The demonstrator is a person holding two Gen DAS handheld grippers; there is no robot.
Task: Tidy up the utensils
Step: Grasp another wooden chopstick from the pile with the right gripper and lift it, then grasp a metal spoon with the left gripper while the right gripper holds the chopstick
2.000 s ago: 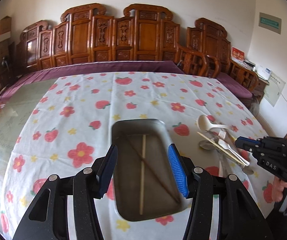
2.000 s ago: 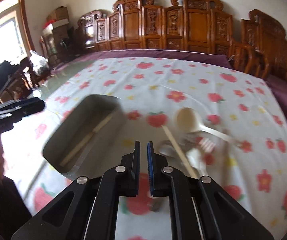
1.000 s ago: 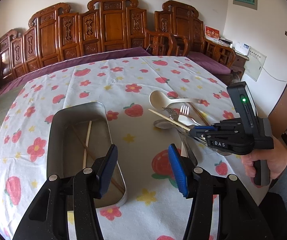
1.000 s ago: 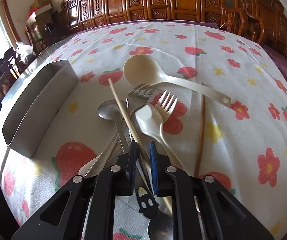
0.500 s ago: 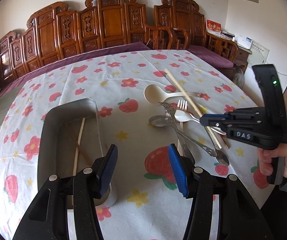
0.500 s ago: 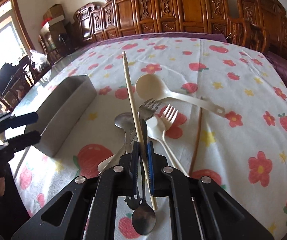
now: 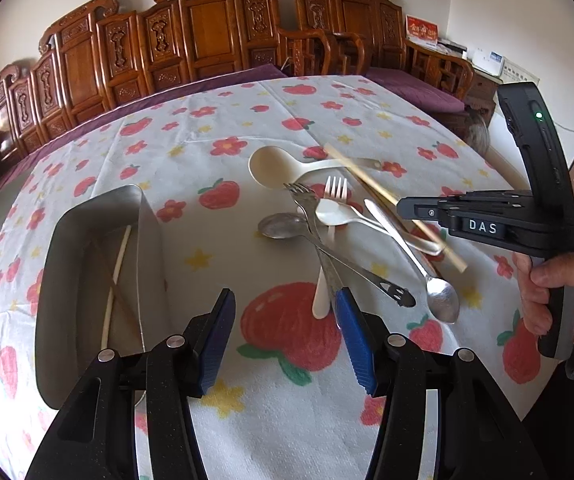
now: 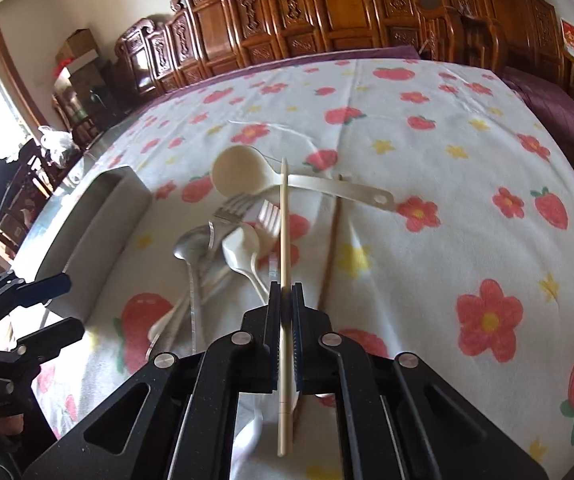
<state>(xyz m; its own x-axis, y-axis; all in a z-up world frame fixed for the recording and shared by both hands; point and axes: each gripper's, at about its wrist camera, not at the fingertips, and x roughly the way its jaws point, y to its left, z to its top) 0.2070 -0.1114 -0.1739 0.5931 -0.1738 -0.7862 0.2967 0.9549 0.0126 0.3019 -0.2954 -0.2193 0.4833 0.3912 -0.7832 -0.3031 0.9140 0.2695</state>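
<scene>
Tray (image 7: 99, 216): a metal tray on the left of the bench (image 7: 223, 128), with two chopsticks (image 7: 117, 268) lying crossed inside it.
Left gripper (image 7: 283, 336): near edge, jaws apart with nothing between them, over the flowered cloth just right of the tray.
Utensil pile (image 7: 327, 216): middle of the bench; a cream ladle (image 7: 275, 166) farthest, then forks and spoons overlapping.
Right gripper (image 8: 286, 300): its jaws have just been closing and now clamp a pale chopstick (image 8: 284, 240), lifted clear above the pile.
Hand (image 7: 559, 292): far right, holding that gripper's handle.
</scene>
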